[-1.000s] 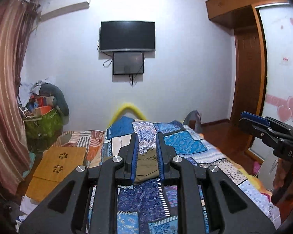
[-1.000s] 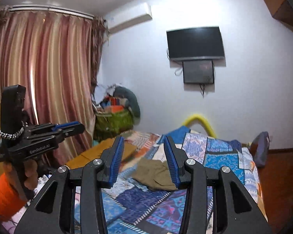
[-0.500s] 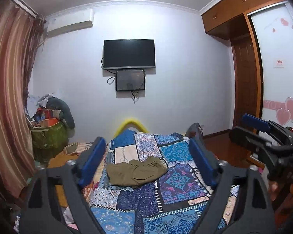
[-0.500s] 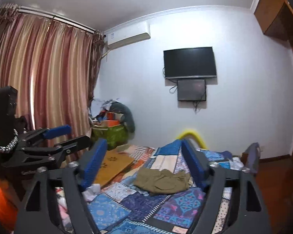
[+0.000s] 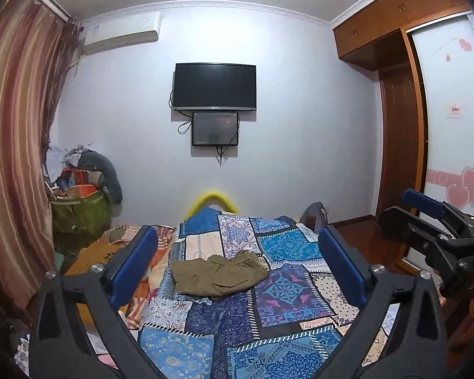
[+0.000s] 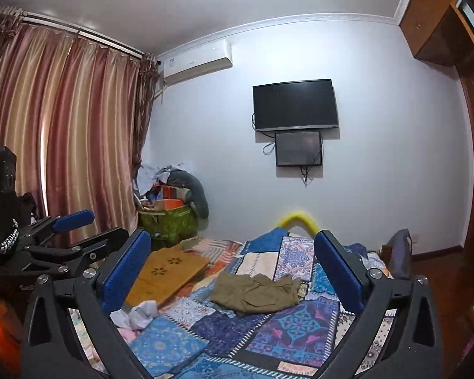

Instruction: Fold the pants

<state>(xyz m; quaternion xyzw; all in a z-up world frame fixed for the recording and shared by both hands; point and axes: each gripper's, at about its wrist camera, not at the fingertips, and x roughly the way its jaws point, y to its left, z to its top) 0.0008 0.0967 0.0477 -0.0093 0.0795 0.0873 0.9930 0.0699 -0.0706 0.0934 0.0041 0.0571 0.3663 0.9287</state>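
Olive-brown pants lie crumpled on a blue patchwork quilt on the bed, also in the right wrist view. My left gripper is wide open and empty, held above the bed's near end, well short of the pants. My right gripper is wide open and empty, likewise apart from the pants. The right gripper shows at the right edge of the left wrist view; the left gripper shows at the left of the right wrist view.
A folded wooden lap table and crumpled white cloth lie left of the pants. A green basket of clothes stands by the curtain. A wardrobe is on the right; a TV hangs on the far wall.
Both grippers have opened from nearly shut to wide open. Both views have tilted upward and drawn back, so the pants now show between the fingers.
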